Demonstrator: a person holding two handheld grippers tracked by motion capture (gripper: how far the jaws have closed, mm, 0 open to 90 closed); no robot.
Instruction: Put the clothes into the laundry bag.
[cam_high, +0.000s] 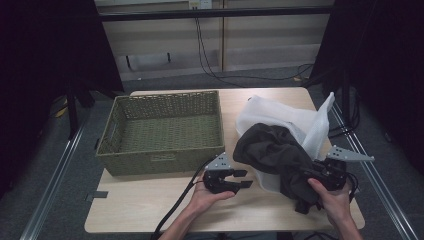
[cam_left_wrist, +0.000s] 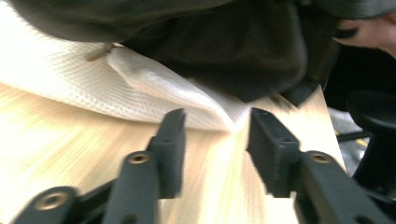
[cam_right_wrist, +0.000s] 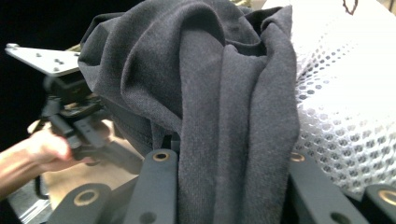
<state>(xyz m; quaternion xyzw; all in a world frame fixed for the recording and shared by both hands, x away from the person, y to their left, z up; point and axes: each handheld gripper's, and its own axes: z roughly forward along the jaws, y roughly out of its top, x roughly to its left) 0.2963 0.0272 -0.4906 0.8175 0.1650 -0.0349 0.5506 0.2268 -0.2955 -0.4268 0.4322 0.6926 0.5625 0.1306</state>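
1. Landmark: white mesh bag (cam_high: 280, 117), right of the green basket (cam_high: 162, 131). Dark garment (cam_high: 272, 150) draped over the bag's near side.
2. Left gripper (cam_high: 243, 179) just left of the bag's near edge, jaws spread, empty, pointing level at it; the nearer claw.
3. Right gripper (cam_right_wrist: 224, 186) at the bag's near-right, pinching the garment, raised.
4. Bag's fold runs across the left jaws' line.

I am seeing the basket (cam_high: 162, 131) sitting on the left half of the table (cam_high: 150, 205). The mesh bag (cam_high: 280, 117) is lying to its right, with the garment (cam_high: 275, 150) draped on its near part, toward my right gripper (cam_high: 320, 176).
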